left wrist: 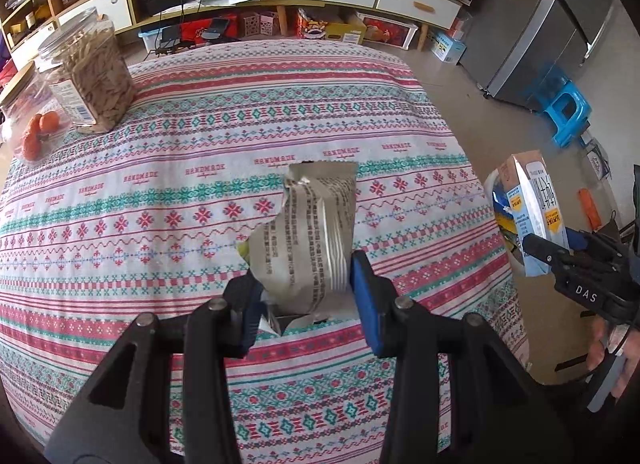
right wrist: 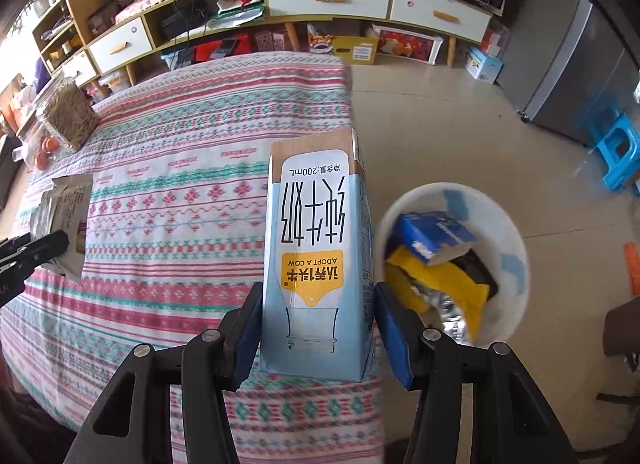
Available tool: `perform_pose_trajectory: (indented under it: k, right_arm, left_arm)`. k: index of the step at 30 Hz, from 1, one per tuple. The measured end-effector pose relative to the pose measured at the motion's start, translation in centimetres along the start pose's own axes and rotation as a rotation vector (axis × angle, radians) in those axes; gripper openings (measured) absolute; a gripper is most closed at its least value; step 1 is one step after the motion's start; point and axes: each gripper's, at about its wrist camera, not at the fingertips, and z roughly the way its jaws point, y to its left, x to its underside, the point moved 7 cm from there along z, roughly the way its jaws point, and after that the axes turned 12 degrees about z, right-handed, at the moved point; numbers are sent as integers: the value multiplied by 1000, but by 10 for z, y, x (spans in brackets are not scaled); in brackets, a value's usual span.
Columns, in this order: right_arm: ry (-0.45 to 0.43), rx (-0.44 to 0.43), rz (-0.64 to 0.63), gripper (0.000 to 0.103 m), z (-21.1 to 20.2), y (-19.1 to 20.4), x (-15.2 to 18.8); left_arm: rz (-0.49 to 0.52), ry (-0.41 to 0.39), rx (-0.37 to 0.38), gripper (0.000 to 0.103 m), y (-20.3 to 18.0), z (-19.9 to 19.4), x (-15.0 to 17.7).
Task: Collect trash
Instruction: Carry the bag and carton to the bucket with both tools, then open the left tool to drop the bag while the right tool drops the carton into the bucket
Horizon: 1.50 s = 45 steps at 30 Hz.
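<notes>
**Both claws loaded, bin next**

Beside the right gripper [right wrist: 318,328], below and to its right, the white bin [right wrist: 516,232] waits. That claw clamps the milk carton [right wrist: 316,248]; the left gripper [left wrist: 306,296] pinches the torn wrapper [left wrist: 312,232]. Next, I judge: carry both over the bin, release.

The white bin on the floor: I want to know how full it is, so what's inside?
In the white bin, a blue box lies on top, over yellow packaging, something black and a silvery wrapper. Whatever lies beneath is covered.
</notes>
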Motion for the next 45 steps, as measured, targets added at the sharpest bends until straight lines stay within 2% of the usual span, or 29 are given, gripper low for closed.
perform_pose_trajectory:
  k: [11,18,26,35,39,42,45]
  right_arm:
    - [-23,18,14,55,-8,-63,1]
    - [9,-28,87,55,-4,-107,-5]
    - [38,-52,129,55,1,-153,1]
    - [50,-66,177,55,-1,-183,9]
    - [52,-75,200,55,-1,-192,9]
    - [55,-78,204,55,-1,-193,10]
    - [52,-79,206,55,-1,-195,10]
  left_arm:
    - [88,5,37,43,-66,16,-12]
    - [151,8,70,43,-118,29,-26]
    - [213,30,129,43,-182,62,-46]
    - [281,33,192,43,-246,82,-67]
    - [296,19,250,44,-263,89,-78]
    - [298,9,272,47,-267,92,-81]
    - [287,-5,270,63,-263,88,-82]
